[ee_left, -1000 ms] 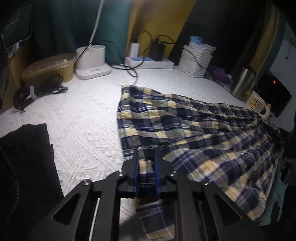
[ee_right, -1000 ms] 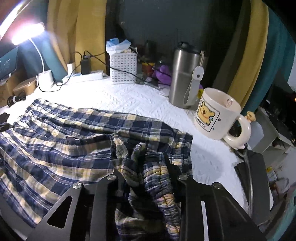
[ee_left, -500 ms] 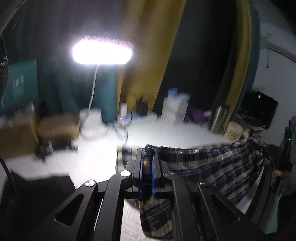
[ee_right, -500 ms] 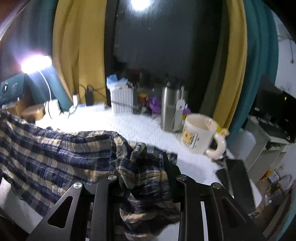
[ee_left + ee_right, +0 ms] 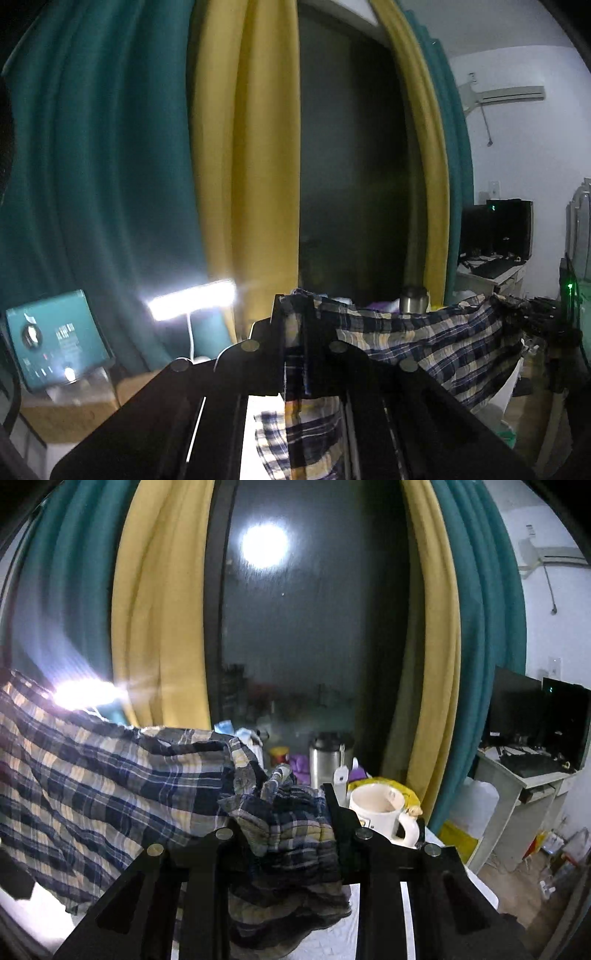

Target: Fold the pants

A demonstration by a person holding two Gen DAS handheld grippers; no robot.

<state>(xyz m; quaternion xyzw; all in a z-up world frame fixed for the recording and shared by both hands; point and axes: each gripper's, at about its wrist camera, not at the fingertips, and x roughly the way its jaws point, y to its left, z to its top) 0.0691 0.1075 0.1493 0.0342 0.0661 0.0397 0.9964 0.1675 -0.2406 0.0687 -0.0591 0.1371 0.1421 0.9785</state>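
Observation:
The pants (image 5: pixel 424 343) are navy, yellow and white plaid, lifted off the white bed and hanging stretched between both grippers. In the left wrist view my left gripper (image 5: pixel 295 306) is shut on a thin edge of the cloth, and more plaid hangs down below the fingers. The fabric runs from there to the far right. In the right wrist view my right gripper (image 5: pixel 284 794) is shut on a thick bunch of the pants (image 5: pixel 110 782), which spread away to the left. Both grippers point nearly level toward the curtains.
A white bedspread (image 5: pixel 373 904) lies below. A cream mug (image 5: pixel 380 810), a steel tumbler (image 5: pixel 327 760) and small clutter stand at the back right. A lit lamp (image 5: pixel 192 301), teal and yellow curtains (image 5: pixel 236 155) and a desk (image 5: pixel 524 775) with screens are around.
Both grippers have risen and tilted up from facing the bed to facing the curtains. The pants went from lying flat on the bed to hanging in the air between them.

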